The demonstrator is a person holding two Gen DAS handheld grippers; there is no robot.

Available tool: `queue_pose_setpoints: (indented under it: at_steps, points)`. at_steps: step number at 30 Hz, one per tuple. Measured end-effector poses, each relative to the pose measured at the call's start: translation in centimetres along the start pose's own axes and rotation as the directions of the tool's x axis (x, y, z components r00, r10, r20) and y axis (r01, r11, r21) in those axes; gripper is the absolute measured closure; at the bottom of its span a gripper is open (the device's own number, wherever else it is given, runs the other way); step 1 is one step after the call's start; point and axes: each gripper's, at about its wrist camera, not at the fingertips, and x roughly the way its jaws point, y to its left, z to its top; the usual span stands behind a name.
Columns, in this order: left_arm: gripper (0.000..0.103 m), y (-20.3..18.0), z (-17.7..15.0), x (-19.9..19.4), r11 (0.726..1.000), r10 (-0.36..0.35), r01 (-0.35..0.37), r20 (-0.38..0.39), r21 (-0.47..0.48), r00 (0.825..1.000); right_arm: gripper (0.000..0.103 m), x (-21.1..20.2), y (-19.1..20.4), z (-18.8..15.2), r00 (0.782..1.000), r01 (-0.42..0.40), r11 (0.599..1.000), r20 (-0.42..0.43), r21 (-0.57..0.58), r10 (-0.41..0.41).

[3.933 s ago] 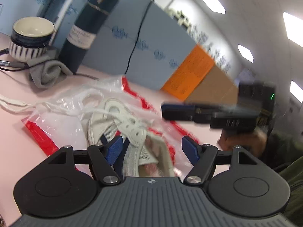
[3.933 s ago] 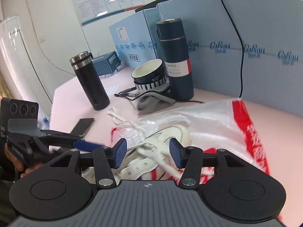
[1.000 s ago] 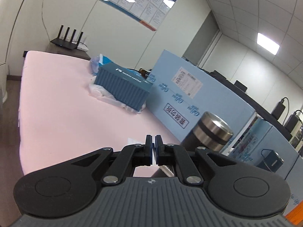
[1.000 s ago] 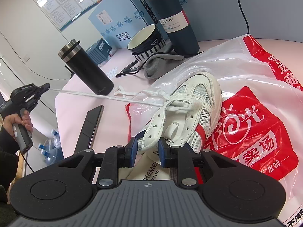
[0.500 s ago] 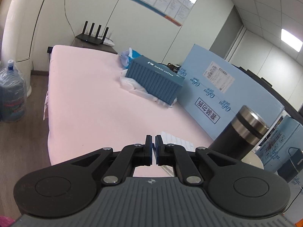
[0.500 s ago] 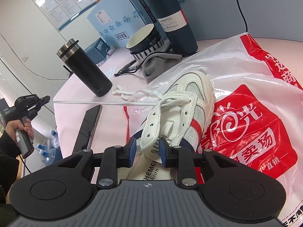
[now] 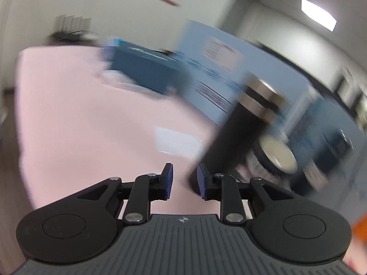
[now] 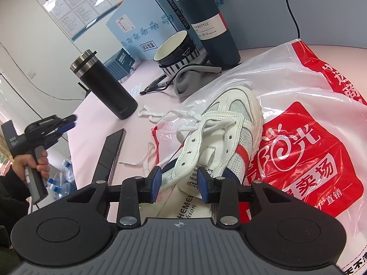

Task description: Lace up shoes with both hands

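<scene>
Holding two grippers at one white shoe on a bag.
Your left gripper, just opened, holds nothing; your right gripper, jaws just widened, straddles the tongue; toe points away.

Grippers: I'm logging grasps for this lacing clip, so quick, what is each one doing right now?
Left gripper: jaws have just been opening, nothing between them; lace lies slack.
Right gripper: jaws have just been opening, astride the shoe tongue, not clamping.

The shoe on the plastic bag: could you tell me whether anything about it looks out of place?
Yes. The white shoe is laced only near the toe; the upper eyelets stand empty, and the loose lace trails off the bag onto the pink table, held by neither claw.
</scene>
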Motion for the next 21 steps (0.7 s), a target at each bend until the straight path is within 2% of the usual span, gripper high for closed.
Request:
queue_pose_setpoints:
  at_steps: [1, 2, 3, 4, 5, 7, 11, 17, 18, 19, 21]
  points:
    - [0.082, -1.8, -0.4, 0.7, 0.994, -0.033, 0.036, -0.024, 0.104, 0.999, 0.071, 0.0, 0.0, 0.0, 1.000, -0.001, 1.000, 0.000, 0.000, 0.001]
    - [0.082, -3.9, -0.9, 1.5, 0.972, -0.055, 0.063, -0.045, 0.224, 0.998, 0.071, 0.0, -0.1, 0.0, 1.000, -0.002, 1.000, 0.000, 0.001, 0.002]
    - [0.082, -5.9, -1.5, 2.2, 0.934, -0.073, 0.090, -0.062, 0.345, 0.995, 0.071, 0.0, -0.1, 0.0, 1.000, -0.003, 1.000, 0.000, 0.002, 0.003]
    - [0.082, -7.7, -2.1, 2.9, 0.883, -0.099, 0.125, -0.081, 0.453, 0.992, 0.070, 0.0, -0.1, -0.1, 1.000, -0.006, 1.000, -0.001, 0.004, 0.006]
    - [0.082, -9.5, -2.7, 3.6, 0.818, -0.122, 0.159, -0.103, 0.554, 0.987, 0.068, 0.0, -0.2, -0.1, 1.000, -0.009, 1.000, -0.002, 0.004, 0.009]
    - [0.082, -11.9, -3.5, 5.1, 0.711, -0.161, 0.224, -0.156, 0.667, 0.975, 0.065, 0.0, -0.2, -0.1, 1.000, -0.018, 1.000, -0.006, 0.000, 0.018]
    - [0.082, -14.6, -4.0, 8.4, 0.555, -0.210, 0.366, -0.299, 0.747, 0.931, 0.062, 0.0, -0.1, -0.1, 0.999, -0.030, 1.000, -0.011, -0.009, 0.030]
    - [0.082, -16.5, -5.9, 12.0, 0.315, -0.158, 0.465, -0.438, 0.827, 0.885, 0.060, 0.3, -0.5, 0.0, 0.999, -0.049, 0.999, -0.017, 0.002, 0.049]
    - [0.082, -16.5, -6.1, 12.3, 0.282, -0.159, 0.494, -0.468, 0.823, 0.870, 0.060, 0.3, -0.5, 0.0, 0.998, -0.052, 0.999, -0.019, 0.003, 0.052]
    - [0.081, -16.6, -6.2, 12.3, 0.260, -0.165, 0.514, -0.487, 0.818, 0.858, 0.059, 0.4, -0.6, 0.1, 0.998, -0.054, 0.999, -0.021, 0.003, 0.054]
    - [0.078, -16.6, -6.4, 12.6, 0.222, -0.161, 0.535, -0.511, 0.815, 0.845, 0.058, 0.5, -0.6, 0.1, 0.998, -0.058, 0.998, -0.025, 0.004, 0.058]
